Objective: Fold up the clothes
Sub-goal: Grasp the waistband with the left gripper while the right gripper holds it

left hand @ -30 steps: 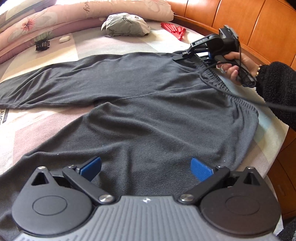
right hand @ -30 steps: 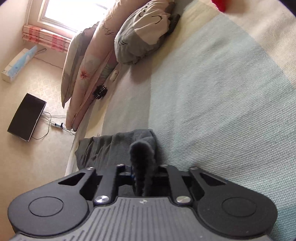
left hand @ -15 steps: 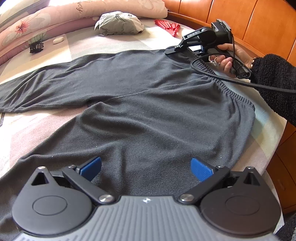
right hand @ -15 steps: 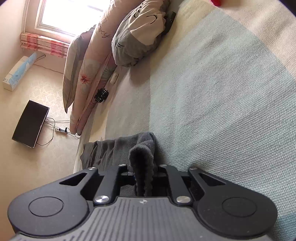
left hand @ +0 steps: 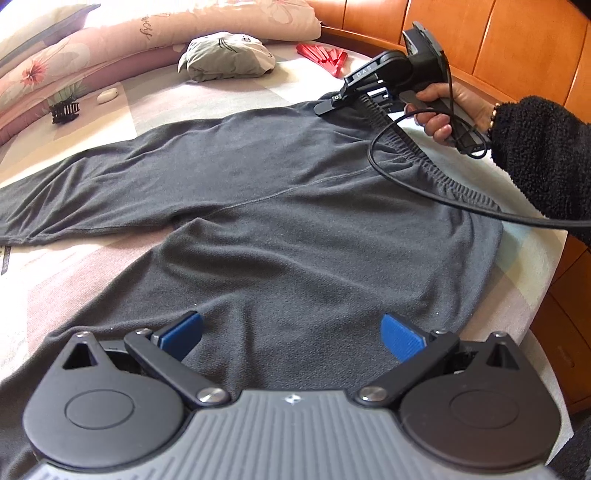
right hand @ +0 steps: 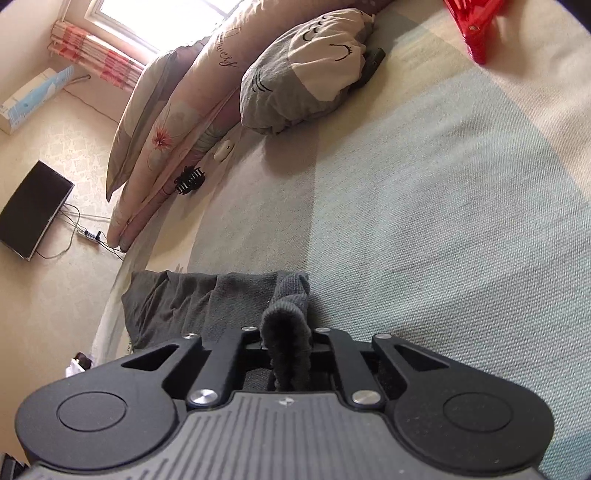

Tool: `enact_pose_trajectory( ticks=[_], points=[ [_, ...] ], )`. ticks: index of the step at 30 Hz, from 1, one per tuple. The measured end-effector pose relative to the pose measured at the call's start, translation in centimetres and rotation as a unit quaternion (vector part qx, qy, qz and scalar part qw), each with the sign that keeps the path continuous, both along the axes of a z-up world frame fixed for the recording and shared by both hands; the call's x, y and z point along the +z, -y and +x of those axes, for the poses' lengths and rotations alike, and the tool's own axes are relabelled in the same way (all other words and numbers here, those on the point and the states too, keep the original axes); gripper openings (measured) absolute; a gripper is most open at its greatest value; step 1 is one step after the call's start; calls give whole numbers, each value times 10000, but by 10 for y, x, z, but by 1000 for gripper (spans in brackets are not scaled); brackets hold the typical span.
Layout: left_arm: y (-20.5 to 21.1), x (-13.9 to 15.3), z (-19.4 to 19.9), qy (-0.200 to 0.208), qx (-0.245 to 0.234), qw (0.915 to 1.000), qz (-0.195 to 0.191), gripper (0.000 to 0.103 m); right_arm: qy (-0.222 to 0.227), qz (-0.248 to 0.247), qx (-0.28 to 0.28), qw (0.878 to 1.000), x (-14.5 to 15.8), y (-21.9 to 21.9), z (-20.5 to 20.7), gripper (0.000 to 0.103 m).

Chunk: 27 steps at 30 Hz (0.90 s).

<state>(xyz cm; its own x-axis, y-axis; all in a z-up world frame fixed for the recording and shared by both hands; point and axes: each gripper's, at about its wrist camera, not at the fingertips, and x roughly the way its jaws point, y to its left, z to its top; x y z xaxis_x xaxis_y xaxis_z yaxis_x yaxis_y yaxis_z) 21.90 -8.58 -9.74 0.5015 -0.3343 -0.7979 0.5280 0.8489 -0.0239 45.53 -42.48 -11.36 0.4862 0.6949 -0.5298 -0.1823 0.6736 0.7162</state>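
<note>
Dark grey fleece trousers (left hand: 295, 229) lie spread flat on the bed, legs running left and the elastic waistband (left hand: 436, 166) at the right. My left gripper (left hand: 291, 328) hovers open over the near leg, its blue pads (left hand: 400, 338) wide apart with only cloth below them. A hand in a black fuzzy sleeve holds my right gripper (left hand: 325, 107) at the far corner of the waistband. In the right wrist view that gripper (right hand: 286, 332) is closing on a bunched fold of waistband (right hand: 288, 314), which stands up between its fingers, slightly raised off the sheet.
A grey cat-face pillow (left hand: 227, 55) and a folded floral quilt (left hand: 147, 29) lie at the back. Red hangers (left hand: 325, 57), a black hair claw (left hand: 64, 110) and a small white object (left hand: 107, 96) are on the sheet. The wooden headboard (left hand: 498, 44) bounds the right; a black cable (left hand: 424, 188) crosses the waistband.
The right gripper has risen a little and rolled, lifting the pinched waistband corner with it. The left gripper has stayed over the near leg, still open.
</note>
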Motion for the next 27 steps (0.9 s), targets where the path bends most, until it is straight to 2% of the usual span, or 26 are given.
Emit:
enact_pose_trajectory(
  ticks=[7, 15, 20, 27],
  points=[
    [-9, 6, -2, 80, 85, 9999, -20, 102, 597, -285, 341, 9972, 40, -12, -26, 9],
    [-20, 14, -3, 307, 74, 9995, 29, 102, 1224, -780, 902, 9853, 80, -36, -72, 9],
    [-22, 24, 10, 917, -278, 9939, 539, 102, 1376, -983, 1132, 9791, 89, -45, -91, 9],
    [-5, 26, 70, 1501, -775, 9785, 1187, 101, 1438, -1217, 1353, 9727, 87, -54, -103, 9]
  ],
)
